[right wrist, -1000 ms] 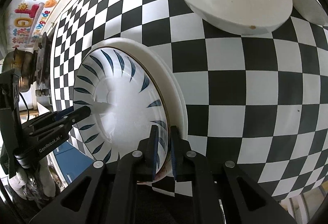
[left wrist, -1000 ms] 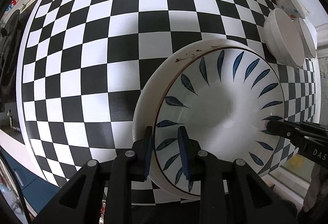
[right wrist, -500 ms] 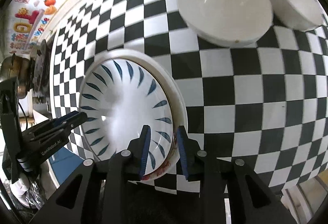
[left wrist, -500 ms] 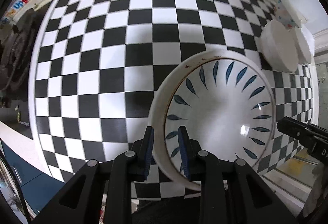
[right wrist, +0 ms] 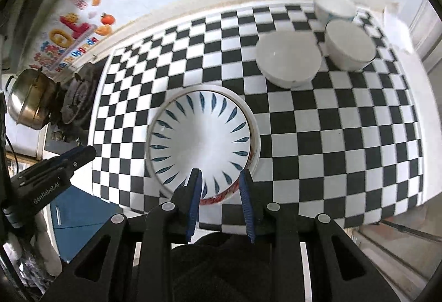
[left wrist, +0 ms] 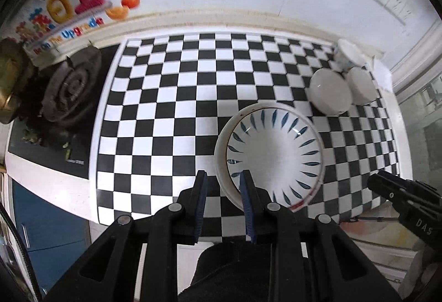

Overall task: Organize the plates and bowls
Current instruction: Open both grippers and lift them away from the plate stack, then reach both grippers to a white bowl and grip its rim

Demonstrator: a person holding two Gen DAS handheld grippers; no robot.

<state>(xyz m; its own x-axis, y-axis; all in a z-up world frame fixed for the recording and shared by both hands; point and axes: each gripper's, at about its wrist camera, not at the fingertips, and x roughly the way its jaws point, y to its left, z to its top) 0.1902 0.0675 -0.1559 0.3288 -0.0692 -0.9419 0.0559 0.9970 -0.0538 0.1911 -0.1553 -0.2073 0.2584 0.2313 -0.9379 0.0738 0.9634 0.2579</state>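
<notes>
A blue-leaf plate lies stacked on a white plate on the checkered counter, near its front edge. My left gripper is open and empty, raised just off the stack's left rim. My right gripper is open and empty, raised over the stack's near rim. A wide white bowl, a second white bowl and a patterned bowl stand at the back right.
A gas burner lies left of the counter, with a metal pot beside it. A wall with a colourful sticker runs behind. A blue cabinet is below the front edge.
Both grippers opened, let go of the blue-leaf plate and pulled back and up. The plate now rests on the white plate.
</notes>
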